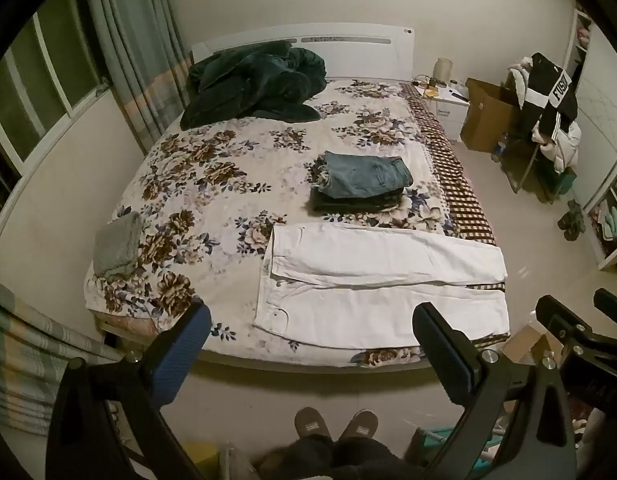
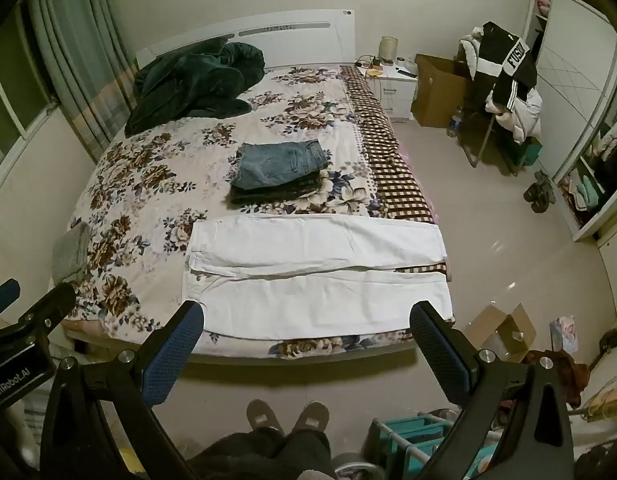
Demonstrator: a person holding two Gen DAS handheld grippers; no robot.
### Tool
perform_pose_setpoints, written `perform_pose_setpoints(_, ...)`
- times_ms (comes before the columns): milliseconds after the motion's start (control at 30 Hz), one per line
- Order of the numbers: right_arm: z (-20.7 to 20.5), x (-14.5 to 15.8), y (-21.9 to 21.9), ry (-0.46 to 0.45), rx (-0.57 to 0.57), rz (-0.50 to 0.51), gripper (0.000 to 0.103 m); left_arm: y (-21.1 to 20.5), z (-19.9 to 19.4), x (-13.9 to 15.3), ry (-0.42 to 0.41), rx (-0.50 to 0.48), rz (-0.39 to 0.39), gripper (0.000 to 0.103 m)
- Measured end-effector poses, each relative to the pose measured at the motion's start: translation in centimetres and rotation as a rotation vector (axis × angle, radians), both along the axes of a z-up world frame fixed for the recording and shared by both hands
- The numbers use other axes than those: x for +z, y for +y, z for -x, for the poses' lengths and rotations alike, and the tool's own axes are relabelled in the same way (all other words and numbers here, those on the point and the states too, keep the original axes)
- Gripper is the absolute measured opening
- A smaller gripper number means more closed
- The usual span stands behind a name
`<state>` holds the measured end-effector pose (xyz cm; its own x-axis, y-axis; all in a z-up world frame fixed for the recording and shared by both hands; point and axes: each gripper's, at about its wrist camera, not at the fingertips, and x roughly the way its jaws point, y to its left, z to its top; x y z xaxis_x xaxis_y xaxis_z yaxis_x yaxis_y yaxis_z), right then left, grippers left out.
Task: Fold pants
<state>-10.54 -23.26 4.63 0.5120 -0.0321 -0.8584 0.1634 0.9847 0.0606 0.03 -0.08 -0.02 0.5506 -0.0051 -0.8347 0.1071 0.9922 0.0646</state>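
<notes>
White pants (image 1: 372, 280) lie flat on the near edge of the floral bed (image 1: 228, 184), waist to the left, both legs stretched right side by side. They also show in the right wrist view (image 2: 316, 276). My left gripper (image 1: 312, 316) is open and empty, held back above the floor before the bed's near edge. My right gripper (image 2: 308, 316) is open and empty at the same distance, and its body shows in the left wrist view (image 1: 580, 328). A stack of folded jeans (image 1: 360, 180) sits mid-bed behind the white pants, also in the right wrist view (image 2: 280, 168).
A dark green blanket (image 1: 252, 84) is heaped by the headboard. A grey folded cloth (image 1: 118, 248) lies at the bed's left corner. A cardboard box (image 2: 504, 332) and a teal rack (image 2: 412, 440) stand on the floor at right. My slippered feet (image 1: 336, 428) are below.
</notes>
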Motion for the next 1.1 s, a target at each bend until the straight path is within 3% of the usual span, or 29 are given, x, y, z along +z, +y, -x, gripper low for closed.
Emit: perform_pose_setpoints(1100, 0.1, 0.1, 0.0, -0.004, 0.003, 0.017, 0.103, -0.1, -0.1, 1.6, -0.012, 0.0, 0.023, 0.103)
